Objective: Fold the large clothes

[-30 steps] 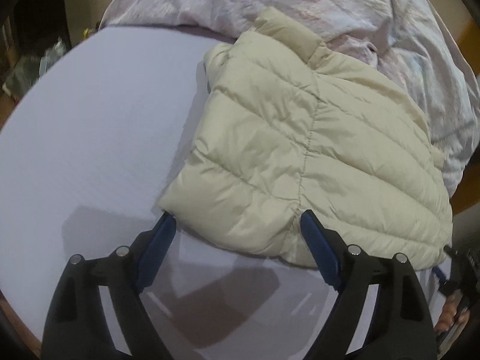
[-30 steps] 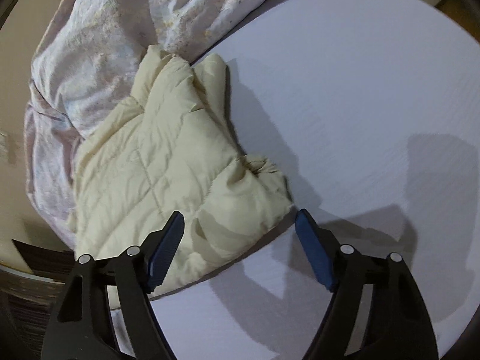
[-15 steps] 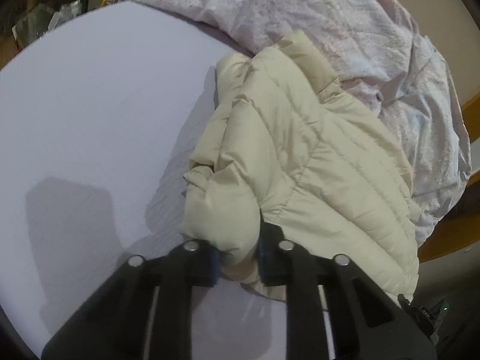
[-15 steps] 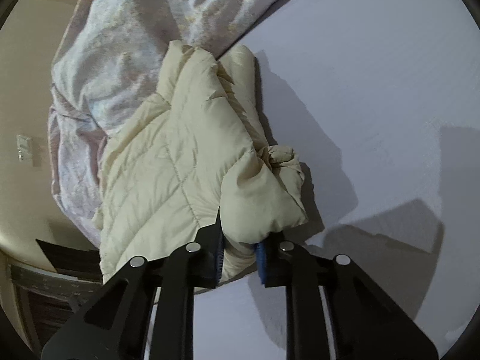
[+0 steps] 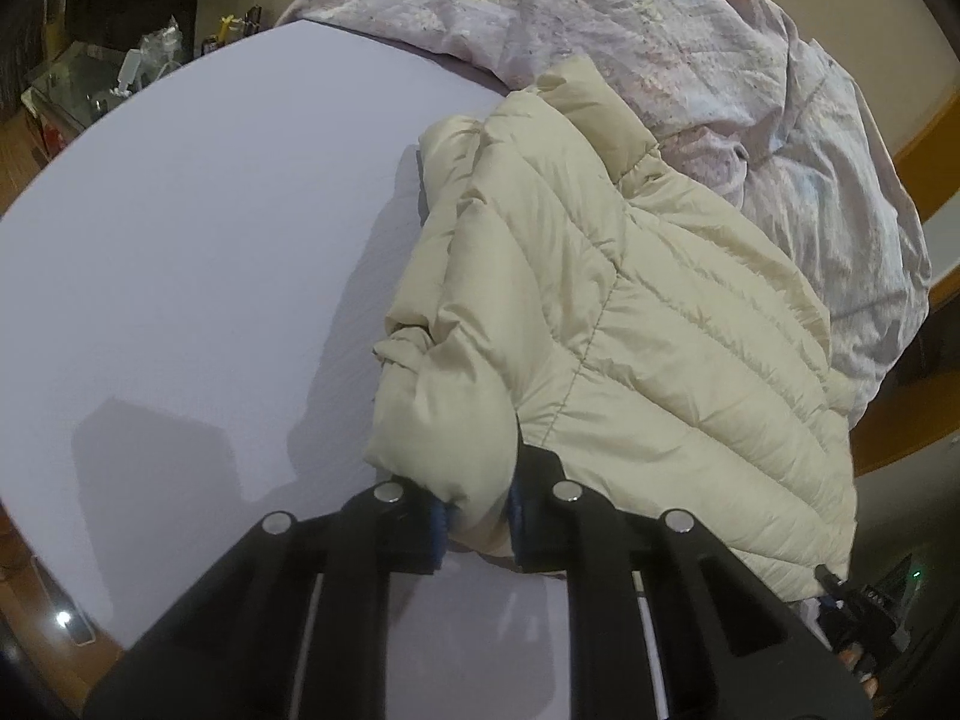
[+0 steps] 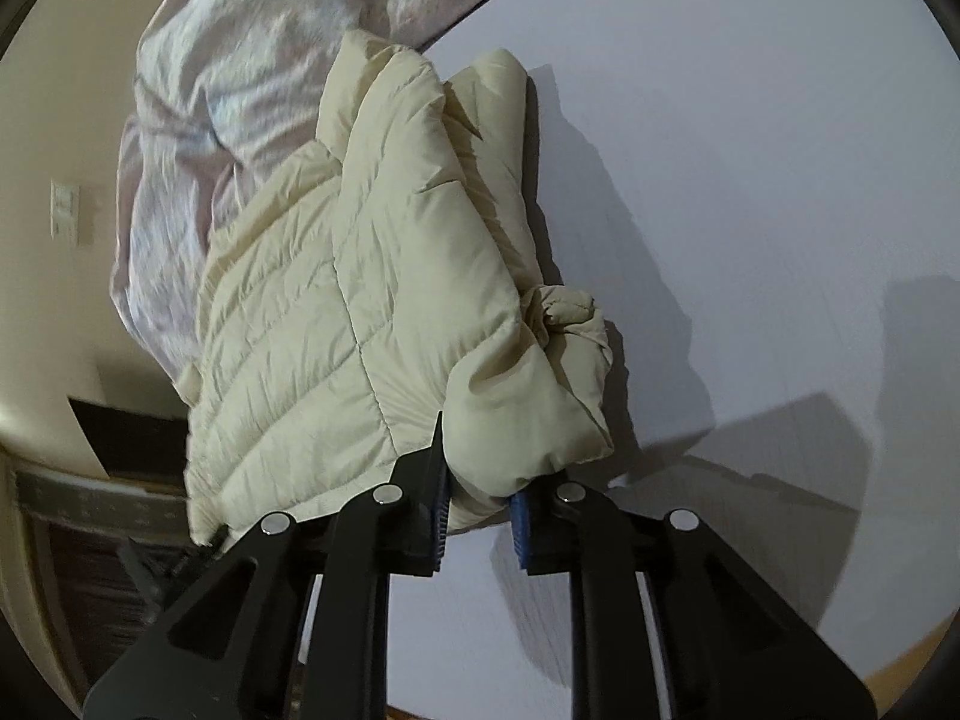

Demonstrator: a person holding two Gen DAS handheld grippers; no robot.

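A wide, pale lavender bed surface (image 5: 180,276) fills most of both wrist views and serves as the reference here. Along its far edge lies a crumpled, pale patterned duvet (image 5: 690,48), bunched in loose folds. Resting against that duvet and partly over the bed surface is the cream quilted puffer jacket (image 5: 630,324), folded into a thick bundle with its collar toward the duvet and its near edge toward the cameras; it casts a dark shadow on the bed surface beside it.

The left gripper (image 5: 477,519) is clamped narrowly on a puffy corner of the jacket's near edge, the blue pads (image 5: 437,525) pressing the padding from both sides; its jaws have just closed in on that fabric. The right gripper (image 6: 480,510) likewise pinches the other near corner, a rounded lump of padding bulging between its blue pads (image 6: 519,519), its jaws also having just closed on the jacket. Both gripped corners sit raised off the bed surface.
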